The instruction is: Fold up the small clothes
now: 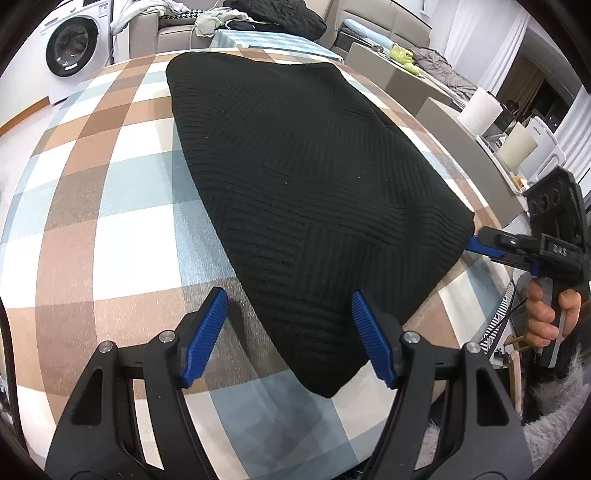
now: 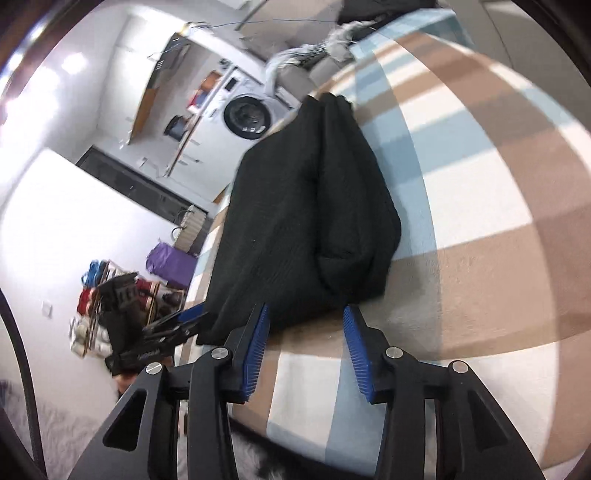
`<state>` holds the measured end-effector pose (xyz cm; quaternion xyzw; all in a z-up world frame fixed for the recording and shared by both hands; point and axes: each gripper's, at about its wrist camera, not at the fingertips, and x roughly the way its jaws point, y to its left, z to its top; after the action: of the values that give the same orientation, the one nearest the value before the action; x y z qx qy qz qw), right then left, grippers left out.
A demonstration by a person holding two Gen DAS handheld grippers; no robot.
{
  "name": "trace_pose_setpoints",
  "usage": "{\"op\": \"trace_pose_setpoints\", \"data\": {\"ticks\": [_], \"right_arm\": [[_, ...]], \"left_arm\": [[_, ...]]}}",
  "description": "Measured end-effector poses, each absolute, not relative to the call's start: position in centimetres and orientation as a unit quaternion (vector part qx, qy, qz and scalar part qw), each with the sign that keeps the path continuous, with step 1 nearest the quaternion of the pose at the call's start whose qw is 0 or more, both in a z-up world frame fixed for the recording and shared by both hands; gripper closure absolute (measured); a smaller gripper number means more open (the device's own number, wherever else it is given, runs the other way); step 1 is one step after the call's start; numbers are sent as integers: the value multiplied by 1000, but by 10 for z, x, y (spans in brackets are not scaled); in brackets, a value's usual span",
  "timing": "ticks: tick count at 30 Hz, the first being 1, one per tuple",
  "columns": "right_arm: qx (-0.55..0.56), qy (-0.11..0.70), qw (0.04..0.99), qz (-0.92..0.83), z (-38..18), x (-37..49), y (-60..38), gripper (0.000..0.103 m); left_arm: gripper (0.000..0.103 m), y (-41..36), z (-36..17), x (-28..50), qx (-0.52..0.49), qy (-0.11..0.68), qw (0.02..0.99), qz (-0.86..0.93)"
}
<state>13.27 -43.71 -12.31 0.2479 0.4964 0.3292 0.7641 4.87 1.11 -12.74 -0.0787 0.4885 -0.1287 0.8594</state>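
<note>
A black ribbed knit garment point(image 1: 306, 184) lies folded flat on the checked tablecloth point(image 1: 110, 221). My left gripper point(image 1: 290, 314) is open, its blue pads astride the garment's near corner. My right gripper point(image 2: 304, 332) is open just in front of the garment's near edge point(image 2: 306, 221) and holds nothing. In the left wrist view the right gripper point(image 1: 480, 243) shows at the garment's right corner, tips touching its edge. In the right wrist view the left gripper point(image 2: 177, 321) shows at the left, by the garment's corner.
The table edge point(image 1: 491, 177) runs along the right. A washing machine point(image 1: 70, 44) stands at the back left. A sofa with dark clothes point(image 1: 280, 14) is behind the table. White rolls point(image 1: 480, 110) stand on a side surface at the right.
</note>
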Motion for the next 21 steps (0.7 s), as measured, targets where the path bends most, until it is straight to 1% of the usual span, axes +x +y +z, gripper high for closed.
{"op": "trace_pose_setpoints", "data": {"ticks": [2,5,10,12,13,14,18,19,21], "right_arm": [[262,506,758,316,-130,139,-432,61],[282,496,760,311,-128,142,-430,61],[284,483,770,306,-120,145,-430,62],[272,482,778,298,-120,146,-426,74],[257,479,785,296,-117,146,-423,85],[242,475,789,306,-114,147,-419,91],[189,413,824,340,-83,143,-411,91],[181,407,830,336,-79,144,-412,91],[152,429,835,309,-89,147,-411,92]], "left_arm": [[36,10,-128,50,-74,489,859,-130],[36,9,-128,50,-74,489,860,-130],[36,10,-130,49,-79,487,860,-129],[36,10,-130,49,-81,487,860,-129],[36,10,-130,49,-82,487,860,-129],[36,11,-130,49,-83,486,860,-128],[33,11,-130,48,-85,486,860,-130],[33,10,-130,48,-84,487,860,-130],[33,9,-130,47,-79,487,860,-128]]}}
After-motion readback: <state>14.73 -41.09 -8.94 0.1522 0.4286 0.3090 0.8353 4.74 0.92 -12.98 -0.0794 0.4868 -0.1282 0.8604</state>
